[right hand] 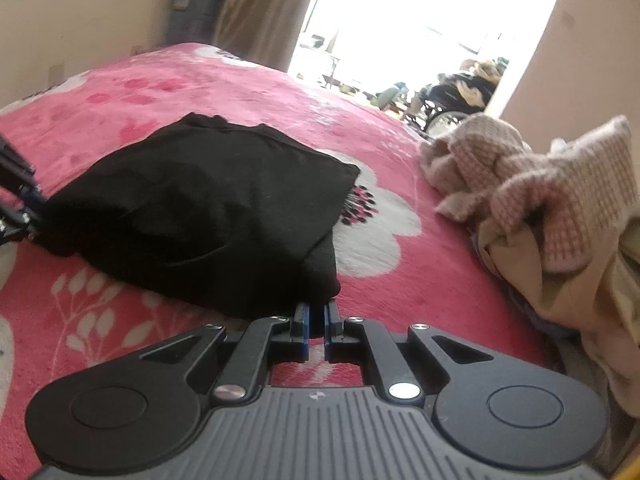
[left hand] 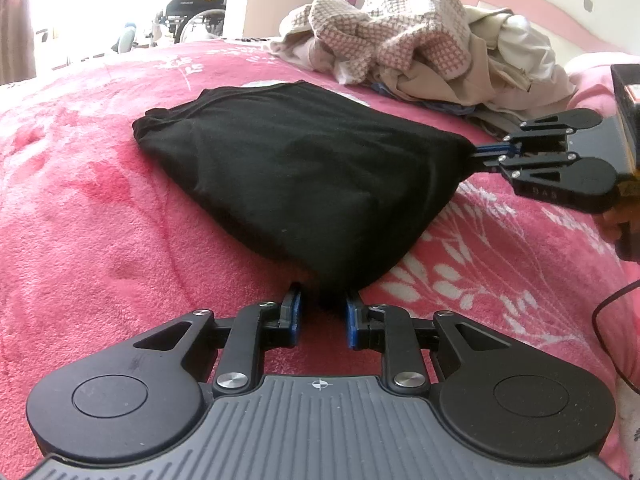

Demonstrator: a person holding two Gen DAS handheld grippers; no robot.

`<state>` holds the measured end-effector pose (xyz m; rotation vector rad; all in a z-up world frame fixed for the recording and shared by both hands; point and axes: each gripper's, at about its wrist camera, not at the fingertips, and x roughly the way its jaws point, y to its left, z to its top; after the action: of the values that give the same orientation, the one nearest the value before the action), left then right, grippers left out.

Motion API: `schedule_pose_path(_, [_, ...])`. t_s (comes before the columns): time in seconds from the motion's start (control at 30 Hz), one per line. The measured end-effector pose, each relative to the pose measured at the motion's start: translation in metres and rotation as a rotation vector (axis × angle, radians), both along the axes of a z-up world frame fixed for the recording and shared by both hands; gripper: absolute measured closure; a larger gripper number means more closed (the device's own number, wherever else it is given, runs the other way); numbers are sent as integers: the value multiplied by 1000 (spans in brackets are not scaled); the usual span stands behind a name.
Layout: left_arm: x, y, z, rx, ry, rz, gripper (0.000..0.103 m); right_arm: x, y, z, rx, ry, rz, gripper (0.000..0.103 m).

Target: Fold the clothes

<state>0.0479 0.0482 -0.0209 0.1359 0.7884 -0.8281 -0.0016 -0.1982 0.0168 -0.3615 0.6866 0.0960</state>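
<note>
Reading from left to right across the left wrist view: the pink floral blanket (left hand: 80, 184) covers the bed, and the black garment (left hand: 304, 176), partly folded, lies on it as a broad wedge. Its near corner comes down between the pads of the left gripper (left hand: 323, 312), whose jaws stand a little apart on either side of the bunched cloth; whether they actually pinch it cannot be told from this view. The garment's right corner is drawn to a point inside the right gripper (left hand: 486, 155), which is clenched on that cloth. The right wrist view confirms this, with the jaws of the right gripper (right hand: 316, 320) nearly together and black fabric caught between them. Farther right and behind sits a heap of unfolded clothes (left hand: 420, 40), apart from the garment. The held edge thus runs from one gripper to the other, while the free body of the garment extends away from both, so the fold would probably carry that edge forward over it.
</note>
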Motion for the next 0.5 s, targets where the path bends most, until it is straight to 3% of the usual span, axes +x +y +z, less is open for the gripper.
schedule_pose_path(0.07, [0,0,0,-1,0,-1,81,4,-10,1,74,26,-30,97])
schedule_pose_path(0.2, [1,1,1,-3,7,-1,81,12,-39,1,355,118,-80,95])
schedule_pose_path(0.27, [4,2,2,-10,24,-4,82,13,-51,1,449,135,-95,92])
schedule_pose_path(0.37, [6,2,4,-16,45,-7,81,10,-63,3,506,132,-129,83])
schedule_pose_path(0.5, [2,0,8,-14,50,-27,70,-5,-73,13,562,83,-111,82])
